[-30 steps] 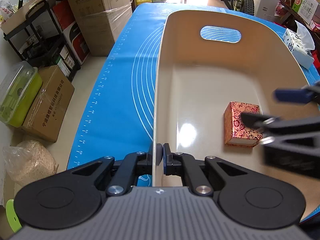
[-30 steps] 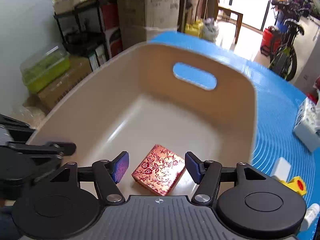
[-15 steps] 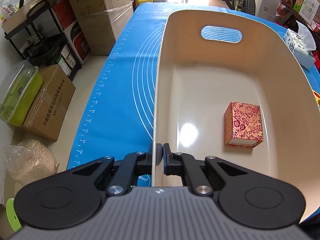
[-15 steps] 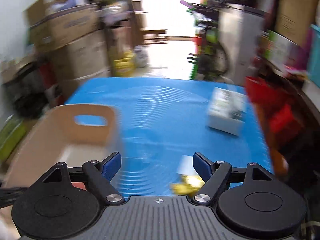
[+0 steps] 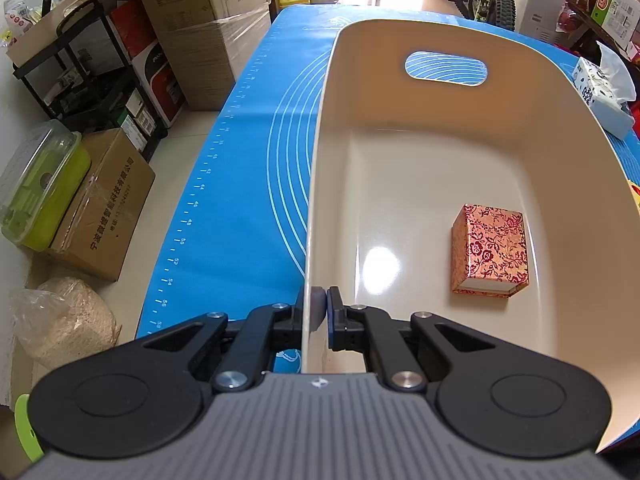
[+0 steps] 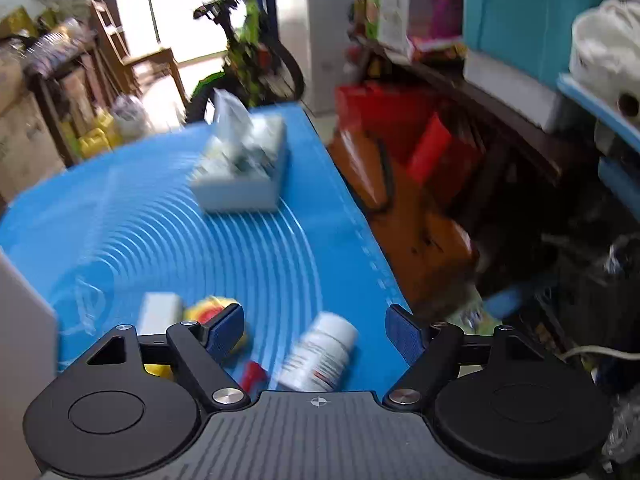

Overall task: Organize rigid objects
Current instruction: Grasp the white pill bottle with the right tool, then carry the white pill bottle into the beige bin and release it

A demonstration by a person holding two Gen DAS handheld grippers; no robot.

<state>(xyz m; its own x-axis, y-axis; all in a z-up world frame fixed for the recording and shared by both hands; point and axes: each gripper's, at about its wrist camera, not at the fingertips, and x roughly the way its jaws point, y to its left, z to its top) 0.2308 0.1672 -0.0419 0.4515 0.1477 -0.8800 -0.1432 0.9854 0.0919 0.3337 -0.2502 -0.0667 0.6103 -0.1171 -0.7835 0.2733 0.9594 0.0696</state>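
My left gripper [image 5: 320, 312] is shut on the near left rim of the beige bin [image 5: 316, 184], which stands on the blue mat [image 5: 248, 168]. A red and gold patterned box [image 5: 490, 254] lies flat on the bin floor at the right. My right gripper [image 6: 316, 330] is open and empty above the blue mat [image 6: 200, 240]. Just beyond and below its fingers lie a white bottle [image 6: 320, 354] on its side, a yellow and red object [image 6: 212, 308], a small white box [image 6: 158, 314] and a small red item [image 6: 252, 374]. The view is blurred.
A tissue box [image 6: 244, 176] stands at the far side of the mat; it also shows in the left wrist view [image 5: 604, 92]. The bin's wall [image 6: 20, 320] is at the left edge of the right wrist view. Cardboard boxes, shelves and a bicycle surround the table.
My right gripper has left the bin, where it hovered open over the patterned box, and swung right to the loose objects on the mat. The left gripper and the box have not moved.
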